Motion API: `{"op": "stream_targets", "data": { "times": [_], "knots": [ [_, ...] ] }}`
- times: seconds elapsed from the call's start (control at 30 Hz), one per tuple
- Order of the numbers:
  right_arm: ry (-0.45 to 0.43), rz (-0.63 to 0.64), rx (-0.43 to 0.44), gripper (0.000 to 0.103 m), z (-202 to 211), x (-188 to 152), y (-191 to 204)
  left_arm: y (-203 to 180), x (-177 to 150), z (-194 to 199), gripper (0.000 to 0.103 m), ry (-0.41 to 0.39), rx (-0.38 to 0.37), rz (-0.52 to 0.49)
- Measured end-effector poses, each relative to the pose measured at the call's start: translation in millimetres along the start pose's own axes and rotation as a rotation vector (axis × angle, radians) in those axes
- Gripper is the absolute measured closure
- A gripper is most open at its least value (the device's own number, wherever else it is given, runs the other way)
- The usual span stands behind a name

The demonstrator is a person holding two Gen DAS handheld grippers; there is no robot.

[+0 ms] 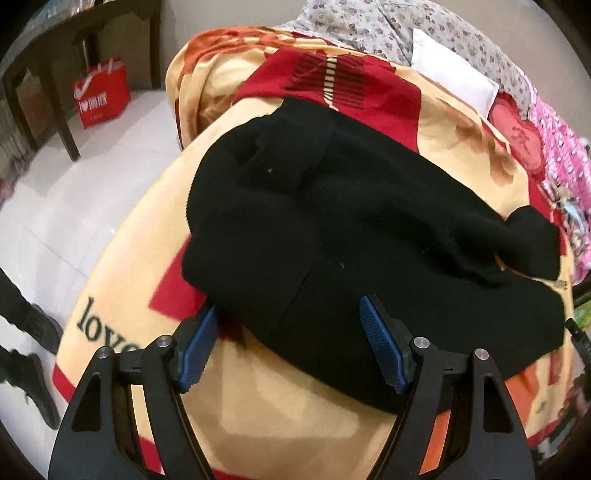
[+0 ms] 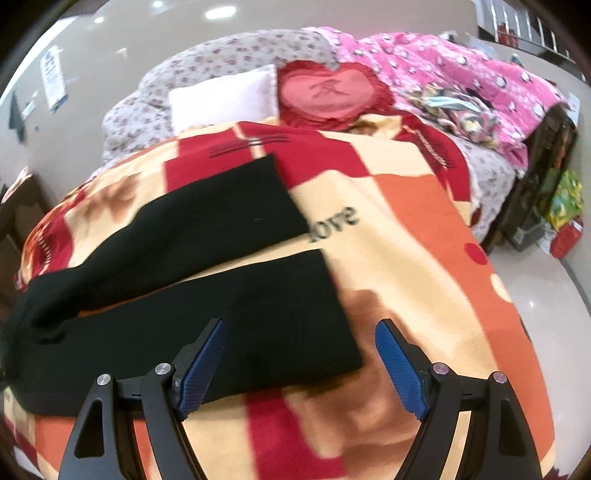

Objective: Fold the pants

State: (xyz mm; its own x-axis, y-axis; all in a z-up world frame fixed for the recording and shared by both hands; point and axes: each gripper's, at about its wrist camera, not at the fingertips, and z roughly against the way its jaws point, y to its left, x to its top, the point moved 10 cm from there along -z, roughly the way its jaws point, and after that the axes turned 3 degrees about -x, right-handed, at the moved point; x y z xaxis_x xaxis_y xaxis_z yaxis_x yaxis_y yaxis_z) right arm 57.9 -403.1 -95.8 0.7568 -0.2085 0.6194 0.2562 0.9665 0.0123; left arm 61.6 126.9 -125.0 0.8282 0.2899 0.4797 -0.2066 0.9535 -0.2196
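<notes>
Black pants [image 1: 332,229] lie spread on a red, orange and cream blanket [image 1: 258,398] on a bed. In the left wrist view the waist end is nearest. My left gripper [image 1: 288,306] is open and empty, just above the near waist edge. In the right wrist view the two legs [image 2: 207,266] lie apart, cuffs toward the right. My right gripper [image 2: 299,325] is open and empty over the near leg's cuff [image 2: 325,325], its fingers either side of the cuff corner.
A white pillow [image 2: 225,98], a red heart cushion [image 2: 332,92], a pink quilt [image 2: 461,81] and a floral quilt [image 1: 388,26] lie at the bed's far end. A red bag [image 1: 101,92] and dark table [image 1: 70,74] stand on the floor left of the bed.
</notes>
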Motion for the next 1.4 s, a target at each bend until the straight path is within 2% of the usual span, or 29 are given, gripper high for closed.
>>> {"op": "stream_targets", "data": {
  "times": [0.1, 0.13, 0.17, 0.2, 0.23, 0.27, 0.43, 0.5, 0.57, 0.6, 0.7, 0.77, 0.83, 0.87, 0.9, 0.93, 1.0, 1.07, 1.17, 1.3, 1.4],
  "knots": [
    [0.068, -0.001, -0.016, 0.022, -26, -3, -8, -6, 1, -4, 0.028, 0.004, 0.008, -0.03],
    [0.07, -0.007, -0.008, 0.027, -31, -2, -9, -8, 2, -5, 0.028, 0.004, 0.007, -0.037],
    [0.034, -0.012, -0.009, 0.03, -33, 1, -9, -10, 1, -5, 0.028, 0.005, 0.008, -0.045],
    [0.008, 0.0, -0.001, 0.062, -32, 3, -6, -10, 1, -5, 0.034, 0.005, 0.01, -0.049],
    [0.007, 0.003, 0.067, 0.09, -31, 3, 4, -12, 1, -4, 0.038, 0.005, 0.005, -0.053],
    [0.001, 0.001, 0.074, 0.091, -28, 4, 8, -15, 1, -2, 0.043, 0.009, -0.004, -0.06],
    [-0.101, 0.121, -0.011, 0.095, 20, 16, 8, -22, 2, 18, 0.044, -0.033, -0.011, -0.106],
    [-0.113, 0.14, -0.092, 0.102, 31, 16, -9, -17, -1, 17, 0.044, -0.036, 0.009, -0.111],
    [-0.063, 0.122, -0.096, 0.102, 22, 8, -21, -8, -7, 7, 0.044, -0.001, 0.017, -0.092],
    [-0.035, 0.109, -0.077, 0.102, 13, 2, -22, -3, -11, 2, 0.044, 0.019, 0.013, -0.073],
    [0.023, 0.044, 0.017, 0.102, -3, -9, -15, 1, -12, 7, 0.043, 0.01, 0.014, -0.073],
    [0.022, 0.025, 0.045, 0.101, -2, -9, -8, 2, -11, 13, 0.043, 0.014, 0.016, -0.082],
    [0.0, 0.037, 0.114, 0.098, 6, -1, 14, 3, -8, 23, 0.044, 0.001, 0.028, -0.102],
    [-0.019, 0.056, 0.164, 0.096, 15, 5, 30, 4, -6, 30, 0.043, -0.014, 0.04, -0.116],
    [-0.033, 0.075, 0.215, 0.087, 22, 10, 47, 5, -3, 37, 0.044, -0.03, 0.053, -0.126],
    [-0.044, 0.088, 0.272, 0.069, 26, 15, 65, 6, -1, 42, 0.044, -0.041, 0.06, -0.13],
    [-0.049, 0.109, 0.389, 0.056, 33, 24, 105, 10, 6, 54, 0.044, -0.069, 0.073, -0.134],
    [-0.038, 0.153, 0.474, 0.056, 36, 32, 145, 13, 15, 64, 0.044, -0.091, 0.069, -0.124],
    [-0.034, 0.31, 0.572, 0.056, 38, 39, 218, 9, 26, 66, 0.043, -0.104, 0.055, -0.131],
    [0.012, 0.491, 0.607, 0.056, 12, 41, 302, -5, 40, 46, 0.044, -0.085, 0.022, -0.16],
    [0.036, 0.621, 0.614, 0.056, -9, 39, 342, -9, 53, 19, 0.043, -0.061, 0.036, -0.174]
  ]
}}
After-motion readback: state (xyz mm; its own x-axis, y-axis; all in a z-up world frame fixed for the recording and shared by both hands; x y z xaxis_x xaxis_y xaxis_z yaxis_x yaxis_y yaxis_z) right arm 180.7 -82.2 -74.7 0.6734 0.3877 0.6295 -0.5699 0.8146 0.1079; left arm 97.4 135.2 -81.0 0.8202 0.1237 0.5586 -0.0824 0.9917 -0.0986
